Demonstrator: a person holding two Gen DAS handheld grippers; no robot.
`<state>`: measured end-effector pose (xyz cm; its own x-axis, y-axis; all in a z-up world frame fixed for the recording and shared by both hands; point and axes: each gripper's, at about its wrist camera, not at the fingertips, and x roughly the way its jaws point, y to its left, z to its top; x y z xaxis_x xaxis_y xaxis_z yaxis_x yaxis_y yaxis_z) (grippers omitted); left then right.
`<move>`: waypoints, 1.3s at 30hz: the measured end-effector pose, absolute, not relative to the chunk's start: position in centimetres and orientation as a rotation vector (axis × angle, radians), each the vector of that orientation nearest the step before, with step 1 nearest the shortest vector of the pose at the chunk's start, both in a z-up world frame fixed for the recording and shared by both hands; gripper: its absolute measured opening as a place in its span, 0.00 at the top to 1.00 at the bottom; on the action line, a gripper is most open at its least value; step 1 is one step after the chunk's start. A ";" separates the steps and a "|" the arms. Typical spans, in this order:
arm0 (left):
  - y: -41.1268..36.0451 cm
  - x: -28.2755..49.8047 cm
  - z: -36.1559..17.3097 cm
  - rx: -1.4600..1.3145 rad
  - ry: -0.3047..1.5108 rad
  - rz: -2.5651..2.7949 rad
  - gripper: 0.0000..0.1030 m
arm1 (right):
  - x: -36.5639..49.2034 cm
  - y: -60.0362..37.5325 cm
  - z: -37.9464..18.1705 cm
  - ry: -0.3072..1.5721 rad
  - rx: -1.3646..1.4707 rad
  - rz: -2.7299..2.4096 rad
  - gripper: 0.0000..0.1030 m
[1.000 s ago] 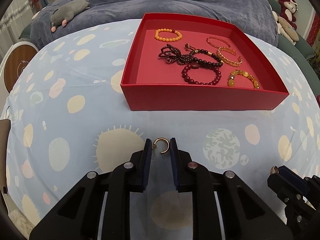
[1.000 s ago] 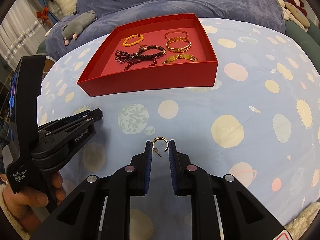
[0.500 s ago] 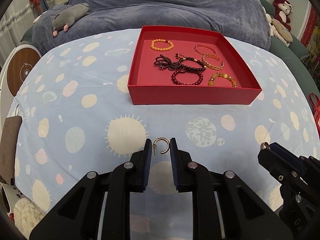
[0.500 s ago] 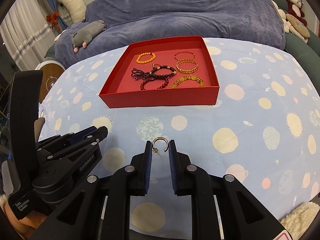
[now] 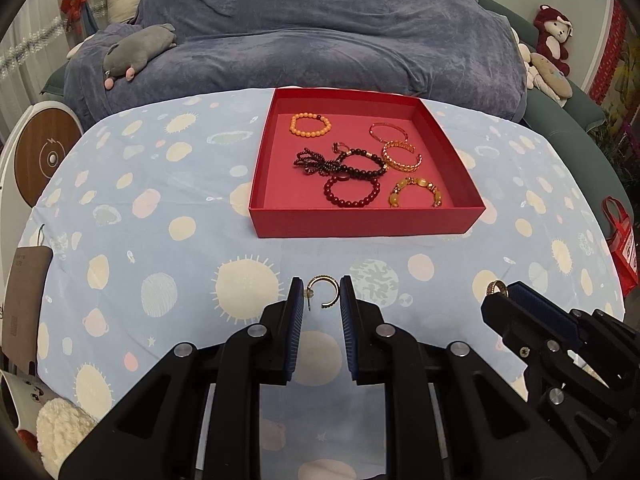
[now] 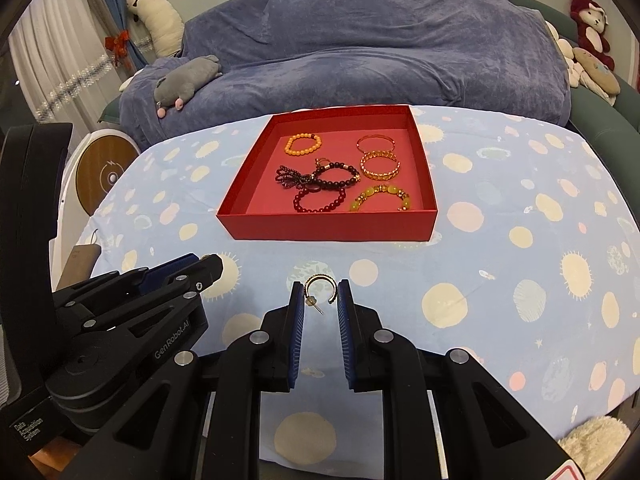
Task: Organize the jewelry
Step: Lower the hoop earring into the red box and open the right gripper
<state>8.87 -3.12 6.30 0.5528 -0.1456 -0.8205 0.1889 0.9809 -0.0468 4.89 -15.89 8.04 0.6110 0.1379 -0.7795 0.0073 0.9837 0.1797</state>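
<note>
Both your grippers have risen; tray (image 5: pixel 360 222) now farther off at 12 o'clock. Left gripper (image 5: pixel 320 300): clamps gold hoop earring (image 5: pixel 325 292) at fingertips. Right gripper (image 6: pixel 320 300): clamps matching earring (image 6: pixel 318 290) likewise.

Home living room: covered sofa (image 6: pixel 360 48), plush toys (image 6: pixel 588 20), curtains (image 6: pixel 52 64).

Both grippers, the left gripper (image 5: pixel 320 294) and the right gripper (image 6: pixel 320 294), have been lifted higher above the tablecloth (image 5: pixel 160 208). The red box (image 5: pixel 360 222) is now seen from farther away.
</note>
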 end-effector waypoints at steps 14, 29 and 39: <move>-5.7 19.2 8.4 0.021 0.916 -0.205 0.82 | 15.5 -18.3 9.9 0.848 0.154 0.052 0.84; -7.3 30.1 5.0 0.031 0.956 -0.172 0.82 | 26.6 -19.6 6.7 0.880 0.145 0.028 0.84; -7.1 32.2 2.0 0.040 1.007 -0.149 0.82 | 28.9 -19.4 4.0 0.926 0.134 0.027 0.84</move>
